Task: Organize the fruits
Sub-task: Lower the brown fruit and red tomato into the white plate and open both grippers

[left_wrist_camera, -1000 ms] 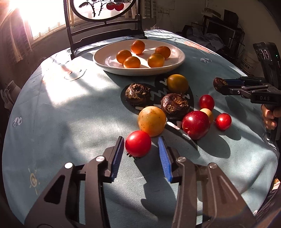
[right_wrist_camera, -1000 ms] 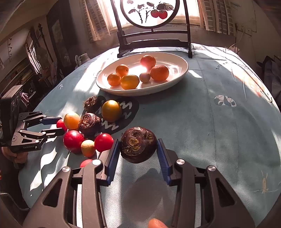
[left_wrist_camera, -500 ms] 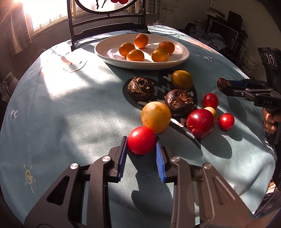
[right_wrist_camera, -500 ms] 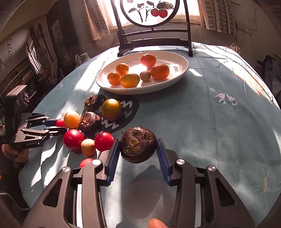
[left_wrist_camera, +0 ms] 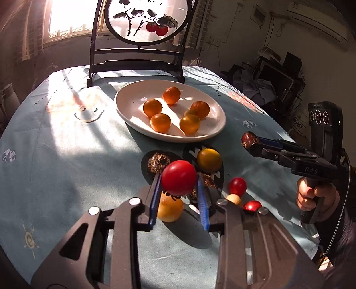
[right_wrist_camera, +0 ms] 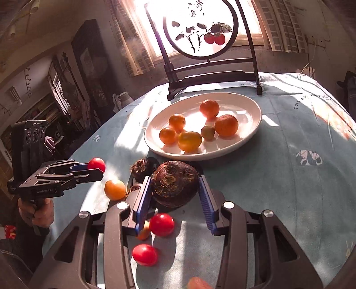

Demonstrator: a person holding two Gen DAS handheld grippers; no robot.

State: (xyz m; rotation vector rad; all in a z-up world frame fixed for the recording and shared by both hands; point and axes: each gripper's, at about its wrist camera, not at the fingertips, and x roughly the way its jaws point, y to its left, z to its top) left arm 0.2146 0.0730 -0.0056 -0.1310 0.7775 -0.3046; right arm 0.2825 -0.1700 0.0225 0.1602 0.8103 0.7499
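Note:
My left gripper (left_wrist_camera: 178,195) is shut on a red tomato (left_wrist_camera: 178,177) and holds it above the table; it also shows in the right wrist view (right_wrist_camera: 96,165). My right gripper (right_wrist_camera: 175,197) is shut on a dark brown wrinkled fruit (right_wrist_camera: 175,184), held above the table; it shows in the left wrist view (left_wrist_camera: 249,139) too. A white plate (left_wrist_camera: 133,104) at the back holds several orange fruits (left_wrist_camera: 160,122). Below the grippers lie a yellow fruit (left_wrist_camera: 209,160), an orange fruit (left_wrist_camera: 170,210), a dark fruit (left_wrist_camera: 158,162) and small red tomatoes (left_wrist_camera: 237,186).
A round table with a pale blue cloth (left_wrist_camera: 66,155) carries everything. A dark wooden stand with a round painted screen (left_wrist_camera: 145,21) stands behind the plate. A black patterned mat (left_wrist_camera: 219,175) lies under some of the loose fruit.
My left gripper closed on the red tomato and lifted it off the cloth. My right gripper rose and moved toward the plate with the dark fruit in it.

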